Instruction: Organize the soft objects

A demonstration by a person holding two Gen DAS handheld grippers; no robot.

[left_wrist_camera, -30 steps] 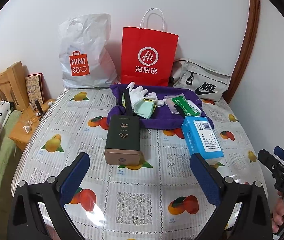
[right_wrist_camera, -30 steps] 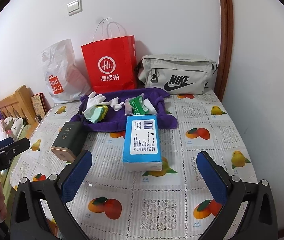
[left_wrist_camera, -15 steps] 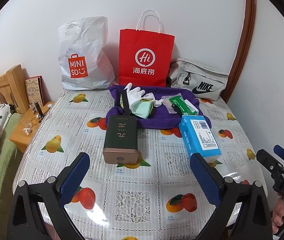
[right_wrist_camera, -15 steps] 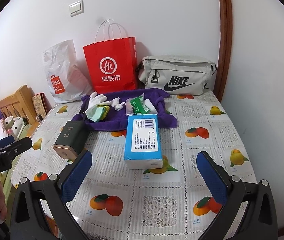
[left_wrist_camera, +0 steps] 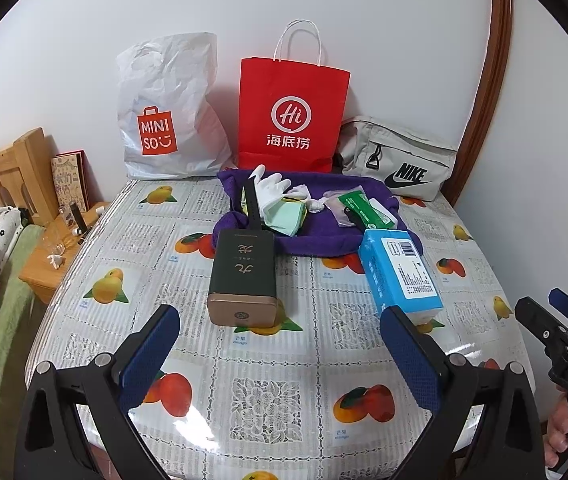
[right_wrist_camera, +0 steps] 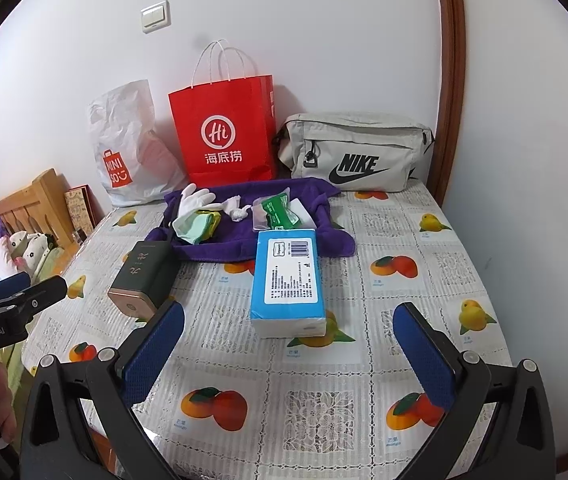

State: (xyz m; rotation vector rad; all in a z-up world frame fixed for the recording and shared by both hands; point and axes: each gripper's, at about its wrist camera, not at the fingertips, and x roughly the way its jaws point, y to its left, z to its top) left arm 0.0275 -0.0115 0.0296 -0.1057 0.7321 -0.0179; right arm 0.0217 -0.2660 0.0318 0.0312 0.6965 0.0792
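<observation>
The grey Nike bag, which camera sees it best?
The right wrist view: the grey fabric Nike bag shows whole there, logo facing us. In the left wrist view, the grey Nike bag sits smaller, its left end behind the red paper bag.

On the table point(left_wrist_camera: 284, 392), the box point(left_wrist_camera: 242, 276) lies left of the tissue pack point(left_wrist_camera: 400, 272); the towel point(left_wrist_camera: 324, 236) behind them carries gloves point(left_wrist_camera: 269, 188); three bags point(left_wrist_camera: 294, 116) stand farthest.

Left hand-held gripper point(left_wrist_camera: 279, 344) spread wide, dark box point(left_wrist_camera: 242, 276), blue tissue pack point(left_wrist_camera: 398, 272), purple towel point(left_wrist_camera: 316, 232)
</observation>
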